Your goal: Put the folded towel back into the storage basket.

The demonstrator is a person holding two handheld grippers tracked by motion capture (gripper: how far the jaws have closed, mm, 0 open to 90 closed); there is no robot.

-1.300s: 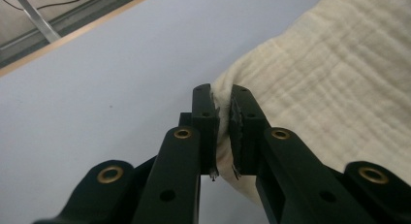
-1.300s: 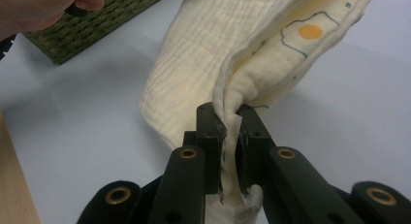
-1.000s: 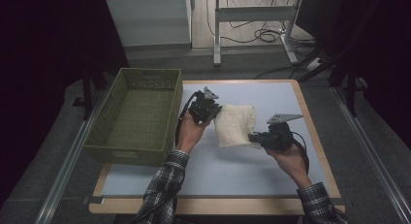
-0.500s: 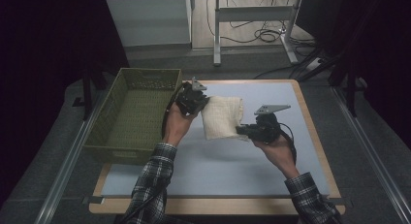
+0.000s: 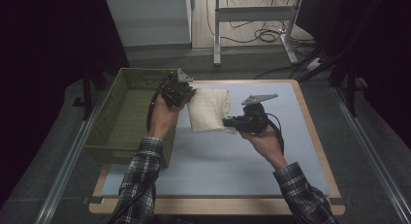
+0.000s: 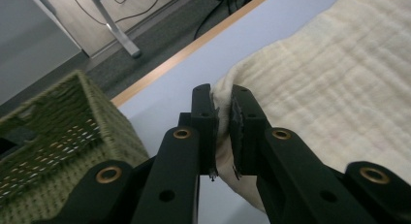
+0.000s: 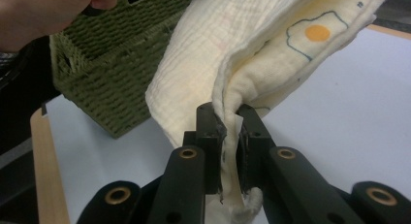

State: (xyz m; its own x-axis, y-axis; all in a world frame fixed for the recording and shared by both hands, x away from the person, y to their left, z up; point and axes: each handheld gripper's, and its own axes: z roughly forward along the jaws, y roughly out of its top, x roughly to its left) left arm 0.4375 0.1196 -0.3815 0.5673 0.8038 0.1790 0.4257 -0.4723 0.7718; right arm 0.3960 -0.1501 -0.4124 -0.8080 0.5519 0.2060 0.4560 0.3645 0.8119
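Note:
A folded cream cloth (image 5: 209, 109) with a fried-egg print (image 7: 317, 32) hangs lifted between both hands over the blue mat (image 5: 223, 161). My left gripper (image 5: 189, 95) is shut on the cloth's far left corner (image 6: 220, 95), right beside the green basket. My right gripper (image 5: 227, 121) is shut on its near right corner (image 7: 231, 118), and the cloth's edge bunches between the pads. The green woven basket (image 5: 127, 112) stands at the table's left.
The wooden rim of the table (image 5: 310, 122) frames the mat. Beyond the far edge are a metal desk leg (image 5: 216, 30) and floor cables (image 5: 264, 35). Metal rails (image 5: 68, 161) run along both sides of the table.
Both hands have carried the cloth to the left and lifted it, so its left edge now sits by the basket's right wall. Both grips have held.

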